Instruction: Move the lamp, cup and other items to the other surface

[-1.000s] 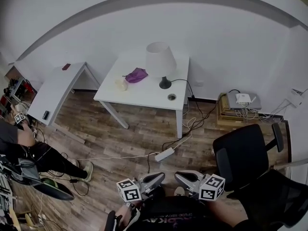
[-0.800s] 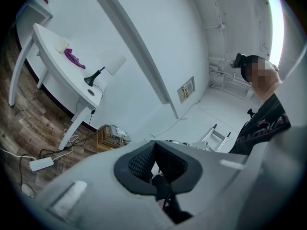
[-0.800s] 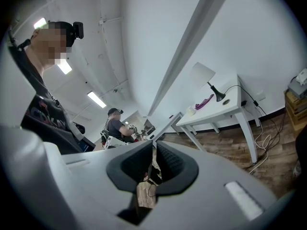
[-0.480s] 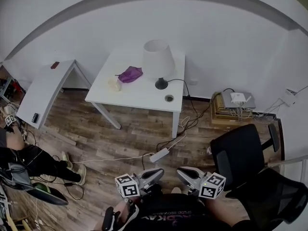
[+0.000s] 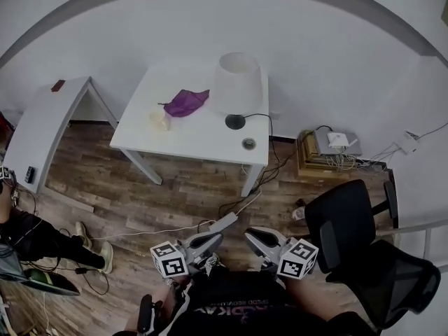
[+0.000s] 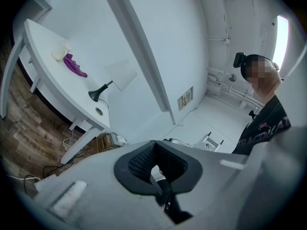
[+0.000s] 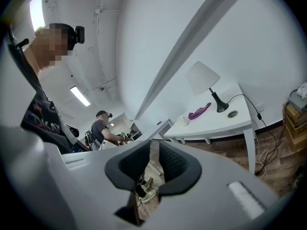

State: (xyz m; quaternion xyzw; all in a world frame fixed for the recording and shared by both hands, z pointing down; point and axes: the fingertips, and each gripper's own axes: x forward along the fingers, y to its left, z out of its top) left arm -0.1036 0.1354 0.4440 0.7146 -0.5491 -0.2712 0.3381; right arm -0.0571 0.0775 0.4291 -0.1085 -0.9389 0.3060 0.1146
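Observation:
A white table (image 5: 203, 142) stands across the wooden floor, far from both grippers. On it are a lamp (image 5: 238, 82) with a white shade and black base, a purple cloth (image 5: 185, 102) and a pale cup (image 5: 159, 120). The left gripper view also shows the lamp (image 6: 120, 75), the cloth (image 6: 74, 66) and the cup (image 6: 60, 54). My left gripper (image 5: 210, 241) is held low near my body, its pads together and holding nothing. My right gripper (image 5: 256, 237) is beside it. Its jaws are opening with a narrow gap and nothing between them.
A second white table (image 5: 42, 121) stands to the left with small dark items on it. A black office chair (image 5: 350, 226) is at my right. A power strip (image 5: 222, 223) and cables lie on the floor. Boxes with a router (image 5: 332, 152) sit by the wall. A person (image 5: 28, 229) sits at the left.
The head view has shifted, so both tables sit further left and slightly nearer. Both grippers stay low in front of my body, drifted a little to the left.

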